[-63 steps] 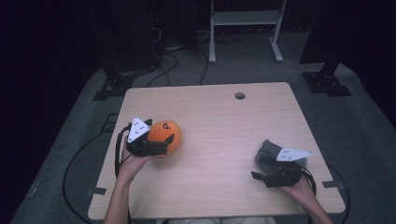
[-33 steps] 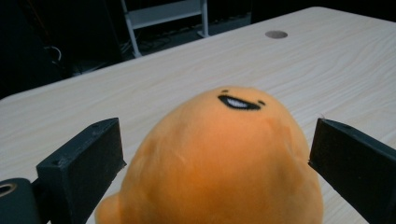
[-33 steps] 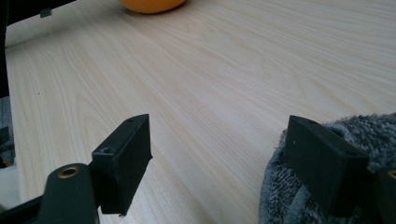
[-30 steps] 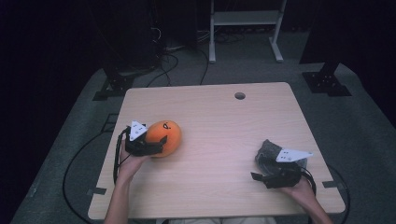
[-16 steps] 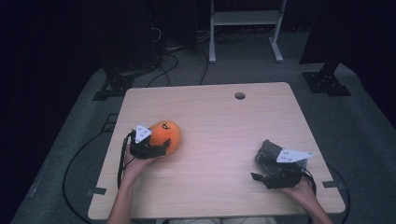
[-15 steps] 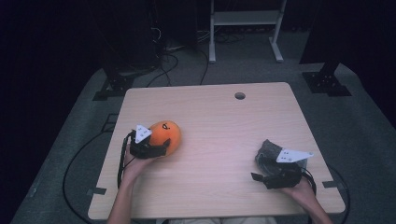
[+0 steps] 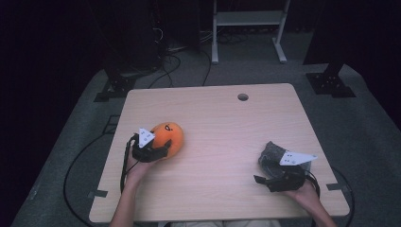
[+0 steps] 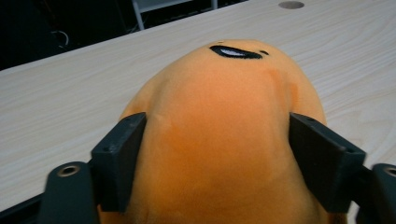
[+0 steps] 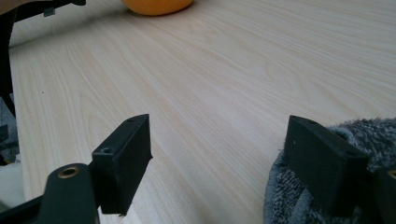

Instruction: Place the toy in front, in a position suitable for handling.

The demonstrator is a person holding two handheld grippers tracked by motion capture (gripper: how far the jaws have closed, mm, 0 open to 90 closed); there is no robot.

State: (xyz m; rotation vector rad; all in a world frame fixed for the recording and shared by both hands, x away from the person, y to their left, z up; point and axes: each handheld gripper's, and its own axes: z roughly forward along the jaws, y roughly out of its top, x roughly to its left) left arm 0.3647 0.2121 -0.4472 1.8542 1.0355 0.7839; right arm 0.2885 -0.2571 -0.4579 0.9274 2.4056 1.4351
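Observation:
An orange plush toy (image 7: pixel 169 136) with an embroidered face lies on the left half of the wooden table (image 7: pixel 227 123). My left gripper (image 7: pixel 158 147) is open, its jaws standing on either side of the plush (image 8: pixel 219 130) and touching its flanks. My right gripper (image 7: pixel 264 171) rests near the table's front right corner, open, with bare wood between its jaws. A grey fuzzy cloth (image 7: pixel 273 153) lies right against its right jaw, seen up close in the right gripper view as a grey fuzzy cloth (image 9: pixel 376 133).
A round cable hole (image 7: pixel 242 97) sits near the table's far edge. Dark floor with cables and stand feet (image 7: pixel 329 82) surrounds the table. A white shelf frame (image 7: pixel 248 28) stands behind it.
The left hand and gripper have shifted slightly right and toward the near edge, staying against the plush. The plush and the right gripper have stayed put.

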